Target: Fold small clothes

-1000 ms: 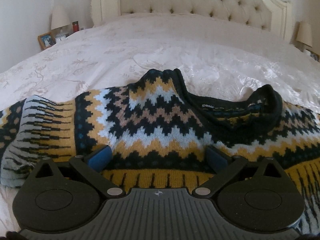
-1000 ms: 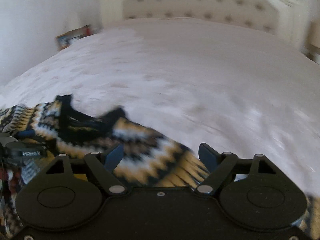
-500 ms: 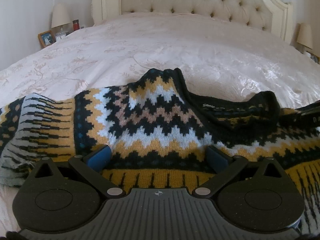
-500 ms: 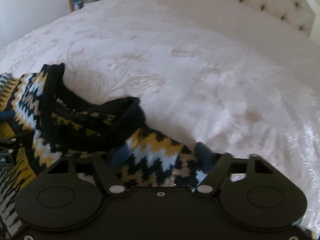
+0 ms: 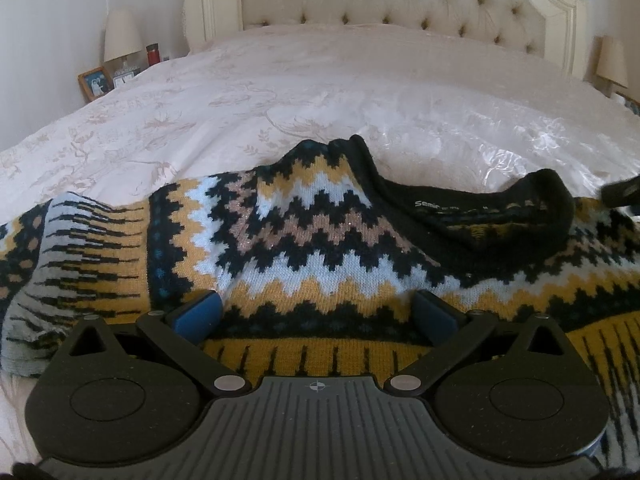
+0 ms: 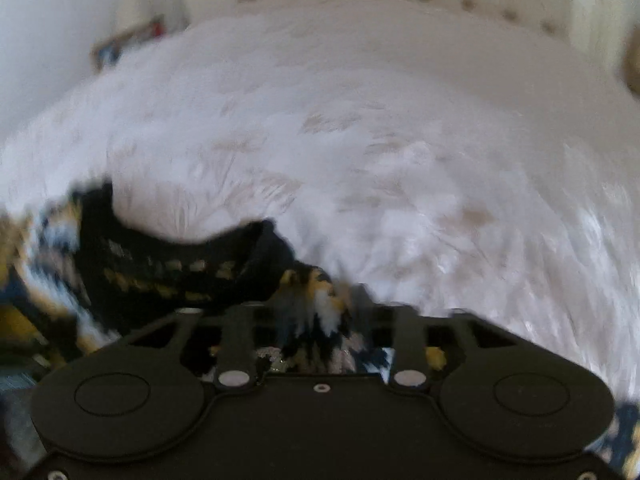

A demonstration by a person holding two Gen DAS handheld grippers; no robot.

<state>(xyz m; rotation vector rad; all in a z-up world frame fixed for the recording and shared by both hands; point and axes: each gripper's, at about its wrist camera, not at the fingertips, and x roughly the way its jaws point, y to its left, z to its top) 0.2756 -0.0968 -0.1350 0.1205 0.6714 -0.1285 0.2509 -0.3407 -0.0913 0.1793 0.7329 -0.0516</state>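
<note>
A knitted sweater (image 5: 304, 240) with yellow, white, pink and black zigzags and a black collar (image 5: 480, 216) lies flat on the bed. My left gripper (image 5: 316, 312) is open, its blue pads resting on the sweater's chest below the collar. In the blurred right wrist view, my right gripper (image 6: 320, 320) has its fingers drawn together on the sweater's shoulder (image 6: 320, 304) just right of the collar (image 6: 180, 256). The right gripper's tip shows at the far right of the left wrist view (image 5: 620, 192).
The sweater lies on a white floral bedspread (image 5: 320, 88) that stretches back to a tufted cream headboard (image 5: 392, 4). A lamp (image 5: 120, 36), a framed photo (image 5: 95, 83) and a red flask (image 5: 153, 54) stand on the left nightstand. Another lamp (image 5: 612, 62) stands on the right.
My right gripper moved in over the sweater's shoulder by the collar and shut on the fabric. My left gripper stayed open in the same spot on the chest.
</note>
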